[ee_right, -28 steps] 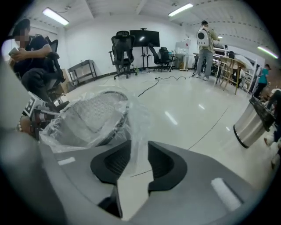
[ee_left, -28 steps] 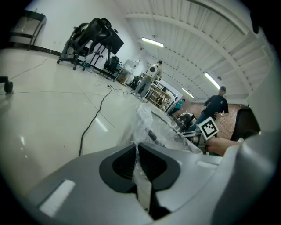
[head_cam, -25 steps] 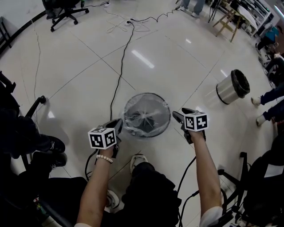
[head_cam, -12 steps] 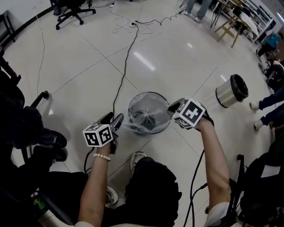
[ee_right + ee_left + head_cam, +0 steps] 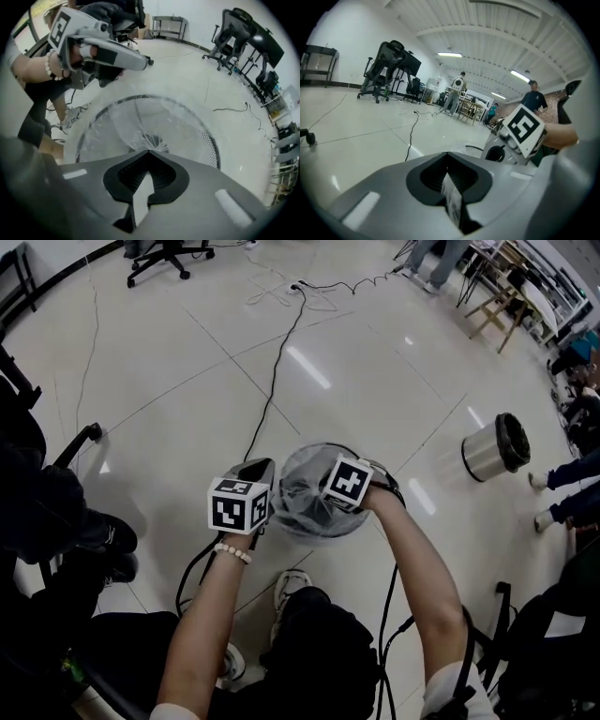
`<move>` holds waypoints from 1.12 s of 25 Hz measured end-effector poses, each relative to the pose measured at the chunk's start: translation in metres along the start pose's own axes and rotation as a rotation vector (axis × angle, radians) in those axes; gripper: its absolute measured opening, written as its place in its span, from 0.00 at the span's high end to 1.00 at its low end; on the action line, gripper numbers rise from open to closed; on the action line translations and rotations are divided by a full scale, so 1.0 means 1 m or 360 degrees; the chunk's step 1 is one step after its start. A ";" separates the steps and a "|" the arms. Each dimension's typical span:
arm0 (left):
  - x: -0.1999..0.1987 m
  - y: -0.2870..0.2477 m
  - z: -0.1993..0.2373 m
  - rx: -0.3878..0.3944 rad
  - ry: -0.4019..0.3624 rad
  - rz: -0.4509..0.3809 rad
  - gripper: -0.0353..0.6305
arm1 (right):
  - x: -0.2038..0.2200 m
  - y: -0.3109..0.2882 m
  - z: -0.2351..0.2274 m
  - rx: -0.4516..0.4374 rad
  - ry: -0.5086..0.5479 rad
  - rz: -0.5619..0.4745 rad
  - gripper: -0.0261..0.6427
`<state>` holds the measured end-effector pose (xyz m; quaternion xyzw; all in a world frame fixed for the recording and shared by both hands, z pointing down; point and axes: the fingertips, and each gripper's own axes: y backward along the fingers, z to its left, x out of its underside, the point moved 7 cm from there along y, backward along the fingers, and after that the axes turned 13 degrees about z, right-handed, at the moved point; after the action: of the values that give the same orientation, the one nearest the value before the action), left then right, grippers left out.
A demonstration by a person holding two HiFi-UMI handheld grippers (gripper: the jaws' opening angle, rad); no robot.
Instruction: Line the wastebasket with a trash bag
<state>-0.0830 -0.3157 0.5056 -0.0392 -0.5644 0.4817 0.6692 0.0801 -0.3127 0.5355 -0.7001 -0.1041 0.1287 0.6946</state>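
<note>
Wastebasket lay straight below my right gripper, just right of left gripper; both jaw pairs pressed together, apparently pinching trash bag film.

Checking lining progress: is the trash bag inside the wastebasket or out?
Inside: clear film of the trash bag lines the mesh wastebasket and laps its rim.

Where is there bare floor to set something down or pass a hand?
Open floor lies beyond the wastebasket, between the black cable and the tipped steel bin; another patch lies left of that cable, up to the chair caster. It is crowded at the wastebasket rim, where the left gripper and right gripper work.
</note>
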 end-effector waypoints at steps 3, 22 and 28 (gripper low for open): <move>-0.001 -0.017 0.005 0.0048 -0.0013 0.0089 0.93 | -0.006 -0.026 -0.009 -0.0064 -0.0010 0.0032 0.96; 0.009 -0.054 0.033 0.0103 0.0043 0.0173 0.93 | -0.022 -0.155 -0.018 -0.0264 -0.0022 0.0099 0.96; 0.016 -0.063 0.037 0.0095 0.0041 0.0194 0.93 | -0.027 -0.179 -0.012 -0.0280 0.0069 0.0090 0.96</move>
<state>-0.0760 -0.3561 0.5675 -0.0596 -0.5377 0.5376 0.6468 0.0638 -0.3302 0.7152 -0.7636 -0.0802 0.1236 0.6286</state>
